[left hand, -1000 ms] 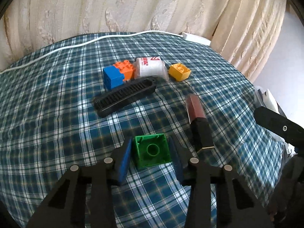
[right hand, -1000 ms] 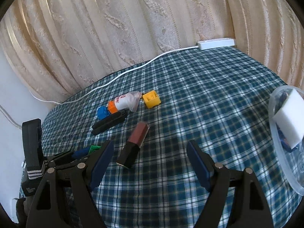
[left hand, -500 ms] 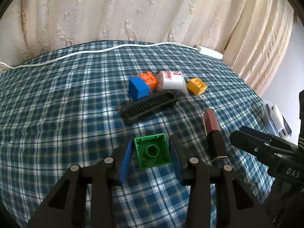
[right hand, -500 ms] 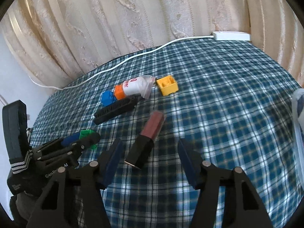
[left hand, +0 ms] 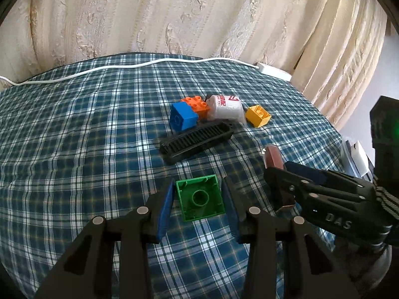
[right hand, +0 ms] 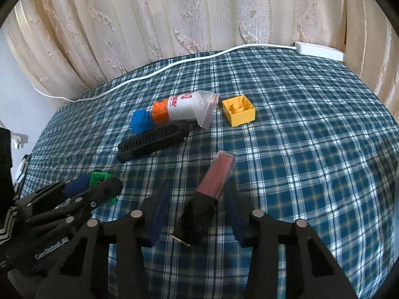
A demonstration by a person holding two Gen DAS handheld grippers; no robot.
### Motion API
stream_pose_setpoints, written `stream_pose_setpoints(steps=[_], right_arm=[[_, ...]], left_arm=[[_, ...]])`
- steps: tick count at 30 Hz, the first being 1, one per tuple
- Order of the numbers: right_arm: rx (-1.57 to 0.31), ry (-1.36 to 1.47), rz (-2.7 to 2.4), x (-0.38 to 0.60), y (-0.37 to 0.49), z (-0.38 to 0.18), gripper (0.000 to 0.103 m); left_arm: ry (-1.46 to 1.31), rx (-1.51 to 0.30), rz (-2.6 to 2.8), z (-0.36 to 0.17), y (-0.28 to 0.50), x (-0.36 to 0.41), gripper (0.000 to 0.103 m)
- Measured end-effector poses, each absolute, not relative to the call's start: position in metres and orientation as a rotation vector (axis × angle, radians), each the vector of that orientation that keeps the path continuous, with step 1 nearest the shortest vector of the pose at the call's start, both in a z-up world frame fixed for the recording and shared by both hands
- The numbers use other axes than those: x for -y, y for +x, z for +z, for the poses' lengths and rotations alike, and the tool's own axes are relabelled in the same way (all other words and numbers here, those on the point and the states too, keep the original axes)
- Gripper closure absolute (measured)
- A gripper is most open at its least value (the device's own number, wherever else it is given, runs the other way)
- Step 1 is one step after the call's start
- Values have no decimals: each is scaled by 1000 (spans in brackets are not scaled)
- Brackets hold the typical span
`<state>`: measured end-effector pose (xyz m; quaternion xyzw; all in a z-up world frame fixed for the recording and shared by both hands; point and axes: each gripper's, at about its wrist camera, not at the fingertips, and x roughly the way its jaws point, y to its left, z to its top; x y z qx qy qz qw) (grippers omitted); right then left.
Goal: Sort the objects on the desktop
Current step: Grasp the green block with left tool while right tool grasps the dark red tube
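Note:
My left gripper is shut on a green brick, hollow side up, just above the plaid cloth. A dark-red lip-gloss tube with a black cap lies on the cloth between the jaws of my right gripper. Those jaws are closing, and a gap still shows on each side of the cap. The left wrist view has the right gripper over the tube, just right of the green brick. Farther back lie a blue brick, an orange brick, a yellow brick, a white pouch and a black comb.
A white cable runs along the table's far edge to a power strip. Cream curtains hang close behind. Off the table's right edge stands a container with a white item. The plaid cloth is bare on the right.
The right gripper has come down and forward over the lip-gloss tube, its jaws narrowing around it. The left gripper has kept hold of the green brick, hardly moving.

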<state>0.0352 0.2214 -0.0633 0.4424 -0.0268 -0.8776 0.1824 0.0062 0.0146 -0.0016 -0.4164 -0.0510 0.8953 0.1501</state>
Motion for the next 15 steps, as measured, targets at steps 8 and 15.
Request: stream_pose_setpoints(steps=[8, 15], right_arm=[[55, 1278, -2473, -223, 34, -69, 73], [-44, 1277, -2502, -214, 34, -69, 75]], left_arm=[[-1204, 153, 2565, -2, 9, -17, 61], [-1206, 145, 2544, -4, 7, -20, 61]])
